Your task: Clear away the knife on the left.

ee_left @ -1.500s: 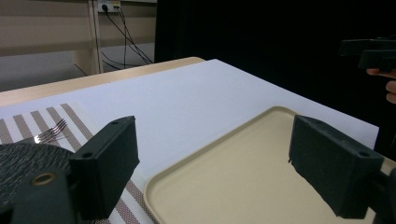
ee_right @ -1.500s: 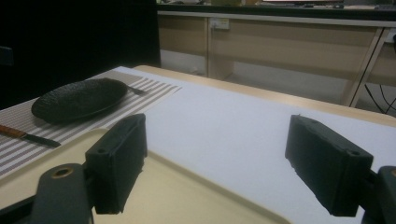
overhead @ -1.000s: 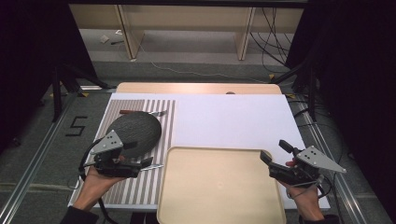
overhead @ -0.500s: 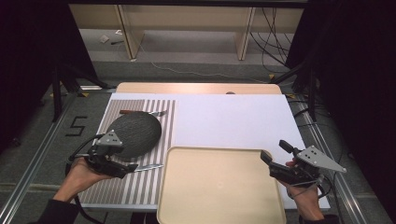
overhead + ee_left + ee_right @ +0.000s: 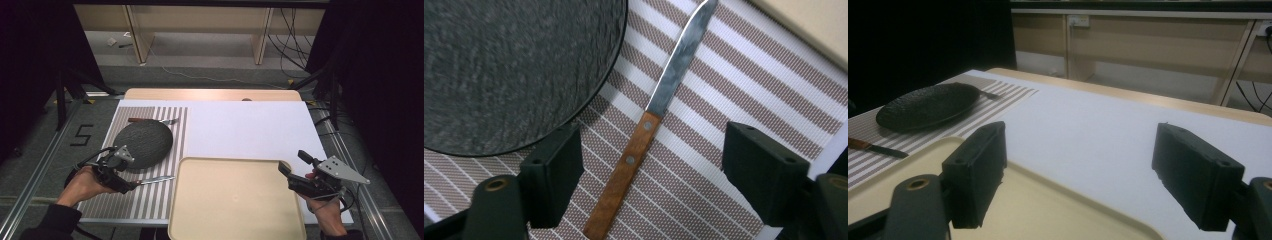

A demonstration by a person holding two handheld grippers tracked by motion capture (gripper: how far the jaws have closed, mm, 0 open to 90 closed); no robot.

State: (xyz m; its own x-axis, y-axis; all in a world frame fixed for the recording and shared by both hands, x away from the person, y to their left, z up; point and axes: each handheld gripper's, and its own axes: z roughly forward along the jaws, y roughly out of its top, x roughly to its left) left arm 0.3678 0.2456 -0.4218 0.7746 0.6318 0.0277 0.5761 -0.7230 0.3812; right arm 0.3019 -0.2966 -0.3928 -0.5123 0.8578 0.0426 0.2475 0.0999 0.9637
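A knife with a wooden handle (image 5: 624, 167) and steel blade (image 5: 156, 179) lies on the striped placemat (image 5: 150, 205), in front of a dark round plate (image 5: 142, 142). My left gripper (image 5: 131, 181) is low over the knife. Its jaws have just been closing and stand on either side of the handle without touching it, as the left gripper view (image 5: 651, 150) shows. A fork (image 5: 152, 120) lies behind the plate. My right gripper (image 5: 294, 162) hovers open at the right edge of the beige tray (image 5: 235, 200), with nothing between its jaws (image 5: 1080, 150).
A white sheet (image 5: 250, 130) covers the table to the right of the placemat. The tray's corner (image 5: 809, 25) lies just beyond the knife's tip. Wooden shelving (image 5: 1148, 45) stands behind the table, and black curtains hang at both sides.
The left hand has shifted left and lowered its gripper over the knife's handle, with its jaws a little narrower. The right gripper has kept still.
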